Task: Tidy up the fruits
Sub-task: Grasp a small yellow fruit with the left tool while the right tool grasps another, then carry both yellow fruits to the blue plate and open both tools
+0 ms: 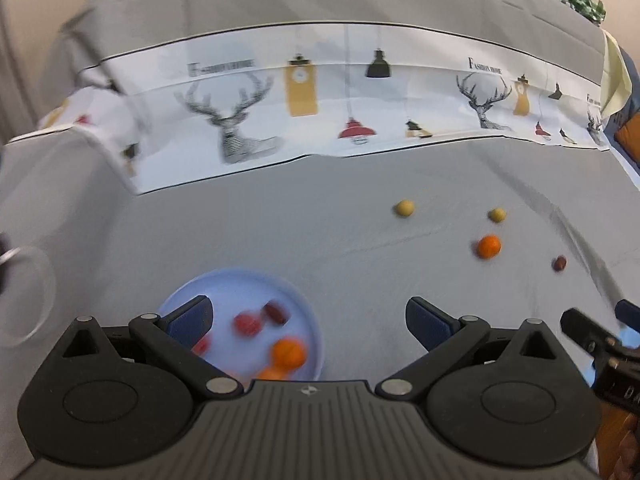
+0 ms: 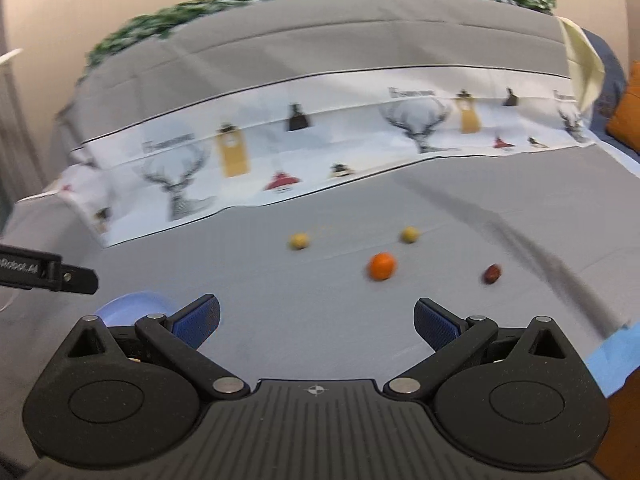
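Observation:
A light blue plate (image 1: 224,280) lies on the grey cloth and holds several small fruits: an orange one (image 1: 288,353), a red one (image 1: 247,323) and a dark red one (image 1: 276,312). My left gripper (image 1: 308,320) is open and empty just above the plate's near side. Loose on the cloth to the right lie two yellow fruits (image 1: 404,208) (image 1: 497,214), an orange fruit (image 1: 489,246) and a dark red fruit (image 1: 559,263). My right gripper (image 2: 316,320) is open and empty, with the orange fruit (image 2: 382,266) and dark red fruit (image 2: 492,273) ahead. The plate's edge (image 2: 132,302) shows at its left.
A white printed cloth (image 1: 320,92) with deer and lamps runs across the back. A clear glass rim (image 1: 28,292) stands left of the plate. Blue tape (image 2: 616,352) marks the right edge. The other gripper shows at each view's side (image 1: 592,336) (image 2: 48,272).

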### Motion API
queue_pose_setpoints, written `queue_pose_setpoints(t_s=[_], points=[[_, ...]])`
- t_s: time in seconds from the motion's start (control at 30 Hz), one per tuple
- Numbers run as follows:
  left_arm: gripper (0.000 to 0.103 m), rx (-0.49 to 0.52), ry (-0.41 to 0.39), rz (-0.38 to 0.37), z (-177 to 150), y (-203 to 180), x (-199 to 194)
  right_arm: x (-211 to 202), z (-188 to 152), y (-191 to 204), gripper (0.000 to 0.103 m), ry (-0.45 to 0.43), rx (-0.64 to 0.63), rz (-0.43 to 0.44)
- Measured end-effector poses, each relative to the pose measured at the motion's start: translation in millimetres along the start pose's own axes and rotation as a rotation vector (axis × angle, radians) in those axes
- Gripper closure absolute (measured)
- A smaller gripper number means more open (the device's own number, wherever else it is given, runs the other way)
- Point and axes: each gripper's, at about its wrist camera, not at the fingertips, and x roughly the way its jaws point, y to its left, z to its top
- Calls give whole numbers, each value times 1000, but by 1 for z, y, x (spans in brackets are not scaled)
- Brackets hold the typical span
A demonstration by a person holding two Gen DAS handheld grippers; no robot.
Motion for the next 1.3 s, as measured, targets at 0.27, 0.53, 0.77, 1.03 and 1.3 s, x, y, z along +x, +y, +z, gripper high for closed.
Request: queue_pose_setpoints(t_s=[0.27, 0.53, 0.77, 1.03, 1.3], points=[[0, 73, 12, -64, 64, -71, 135, 142, 34, -68, 1, 98, 120, -171], [0, 159, 23, -37, 90, -109, 243, 270, 38, -100, 1, 150, 89, -154], [32, 118, 84, -61, 94, -109, 287, 316, 27, -91, 17, 144, -94, -183], [74, 212, 68, -139, 80, -116, 245, 290, 30, -75, 76, 106, -156, -197], [74, 191, 8, -217, 53, -71, 103, 113, 44, -47, 75, -174, -78, -92]])
